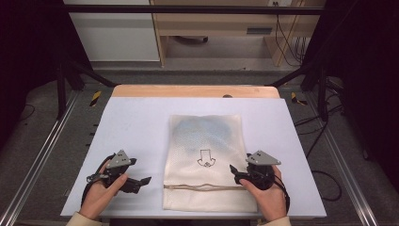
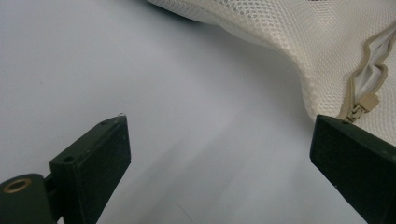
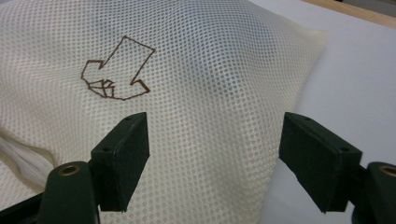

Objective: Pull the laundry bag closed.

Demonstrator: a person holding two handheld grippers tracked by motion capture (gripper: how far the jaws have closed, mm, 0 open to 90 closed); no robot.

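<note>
A cream mesh bag (image 1: 203, 155) is lying flat on the pale surface (image 1: 131, 122) between both grippers. The left gripper (image 2: 219, 154) is spreading its jaws wide beside the zipper pull (image 2: 362, 106); the right gripper (image 3: 212, 158) is holding its jaws wide over the bag's edge, below the brown arrow mark (image 3: 119, 70).

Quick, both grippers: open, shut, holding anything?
Left gripper: open, holding nothing, beside the mesh laundry bag.
Right gripper: open, holding nothing, jaws over the bag's right edge.
</note>
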